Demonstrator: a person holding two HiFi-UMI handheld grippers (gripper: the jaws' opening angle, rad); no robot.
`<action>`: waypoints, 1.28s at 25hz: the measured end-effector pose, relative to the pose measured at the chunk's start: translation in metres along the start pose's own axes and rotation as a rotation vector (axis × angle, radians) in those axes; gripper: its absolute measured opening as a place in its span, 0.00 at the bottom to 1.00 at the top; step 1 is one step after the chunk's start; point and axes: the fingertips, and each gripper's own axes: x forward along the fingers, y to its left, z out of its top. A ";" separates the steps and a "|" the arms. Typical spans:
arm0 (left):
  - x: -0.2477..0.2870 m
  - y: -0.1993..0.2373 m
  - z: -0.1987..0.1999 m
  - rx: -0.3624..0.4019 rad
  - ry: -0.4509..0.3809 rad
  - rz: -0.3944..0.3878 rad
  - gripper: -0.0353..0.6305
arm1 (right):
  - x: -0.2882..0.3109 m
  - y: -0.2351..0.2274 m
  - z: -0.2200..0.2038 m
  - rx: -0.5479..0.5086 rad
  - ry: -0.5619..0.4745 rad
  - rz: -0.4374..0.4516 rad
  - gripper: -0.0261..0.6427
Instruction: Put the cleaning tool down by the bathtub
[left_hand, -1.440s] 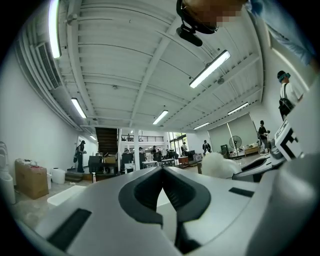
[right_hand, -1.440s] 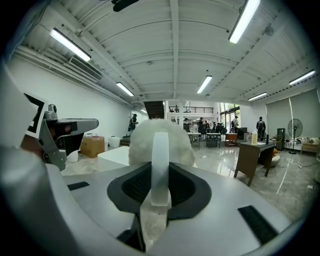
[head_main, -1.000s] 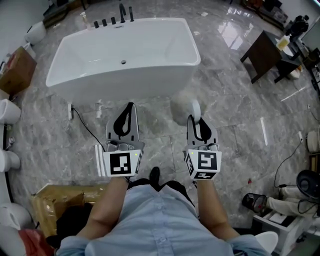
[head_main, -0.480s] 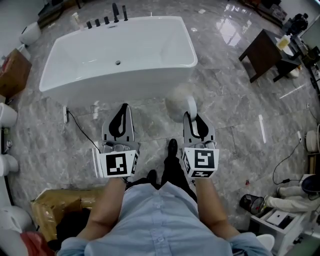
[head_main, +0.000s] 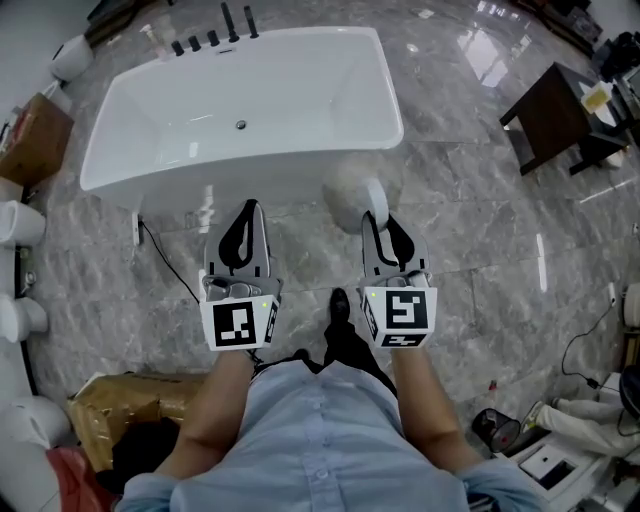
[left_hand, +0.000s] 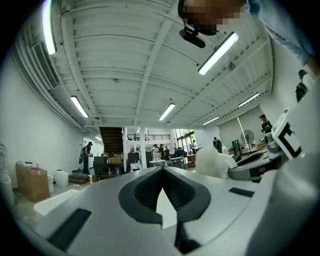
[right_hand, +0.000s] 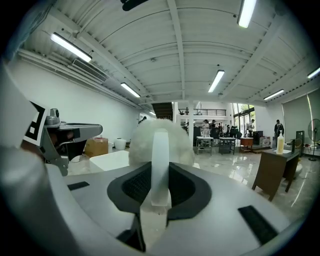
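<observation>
The cleaning tool (head_main: 352, 192), a white handle with a fluffy white head, is not down yet. From where I stand it is carried out in front of the person, its head hanging over the marble floor (head_main: 470, 225) just off the near right corner of the bathtub (head_main: 388, 85). The right gripper (head_main: 383, 226) is clenched on the handle: its own view shows the flat white strip standing upright between the two dark pads, with the fluffy head poking out past the tips. So the grasp is firm and the tool is pointed towards the tub.

The left gripper (head_main: 247, 214) rides alongside, just apart from the right one. Its jaws are drawn together with nothing between them, and it plays no part in the carrying.

As for progress, I judge the approach is mostly done. The person stands close to the long side of the tub, and the tool is already near the spot where it could be laid. What is left is the actual setting down: lowering the right gripper until the tool rests on the floor beside the tub wall, then letting go and drawing back. The floor along that side looks bare, apart from a dark cable (head_main: 170, 255) trailing over by the left gripper, well away from the tool.
</observation>
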 end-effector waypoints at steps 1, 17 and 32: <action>0.012 -0.004 0.002 0.006 0.003 0.003 0.08 | 0.008 -0.009 0.003 0.004 -0.002 0.009 0.18; 0.119 -0.003 0.027 0.069 -0.023 0.076 0.08 | 0.105 -0.082 0.049 -0.004 -0.077 0.090 0.18; 0.162 0.084 0.017 0.038 -0.051 0.117 0.08 | 0.193 -0.042 0.074 -0.040 -0.091 0.113 0.18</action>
